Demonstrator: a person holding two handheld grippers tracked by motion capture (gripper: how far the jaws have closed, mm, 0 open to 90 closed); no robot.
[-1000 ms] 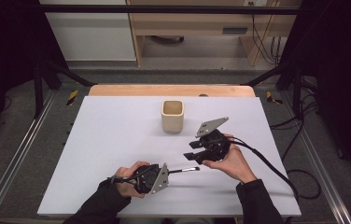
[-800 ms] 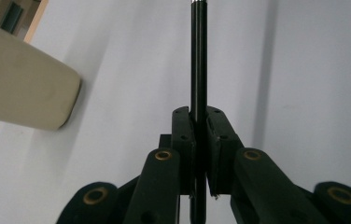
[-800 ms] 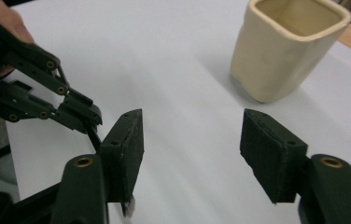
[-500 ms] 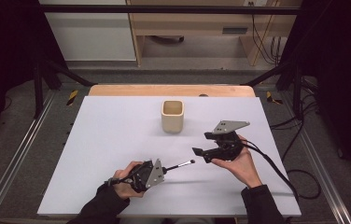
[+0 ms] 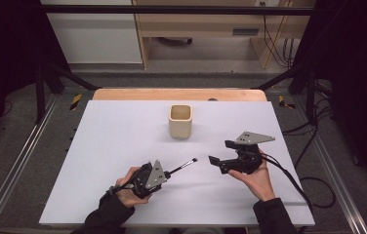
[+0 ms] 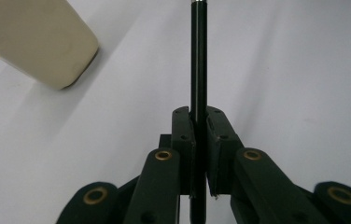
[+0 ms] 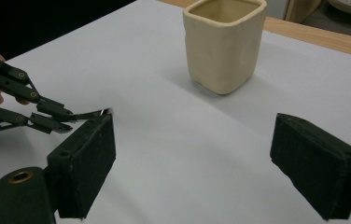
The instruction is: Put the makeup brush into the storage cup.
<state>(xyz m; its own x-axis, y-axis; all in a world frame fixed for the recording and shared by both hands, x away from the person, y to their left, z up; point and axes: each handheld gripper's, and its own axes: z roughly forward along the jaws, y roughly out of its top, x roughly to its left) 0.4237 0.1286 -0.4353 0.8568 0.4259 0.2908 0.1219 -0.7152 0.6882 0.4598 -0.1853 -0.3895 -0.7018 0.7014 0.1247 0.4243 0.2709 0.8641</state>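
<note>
Holding the brush (image 5: 181, 167) tight in our left gripper (image 5: 164, 174), we have pulled our open right gripper (image 5: 220, 153) away; the cup (image 5: 180, 121) waits near the desk's (image 5: 98, 146) far edge.

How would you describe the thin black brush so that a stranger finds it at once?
Start at the white table and find the cream square cup near its far middle. Nearer the person, the left gripper is shut on the brush. It is the one slim black stick, its tip pointing toward the open right gripper.
</note>
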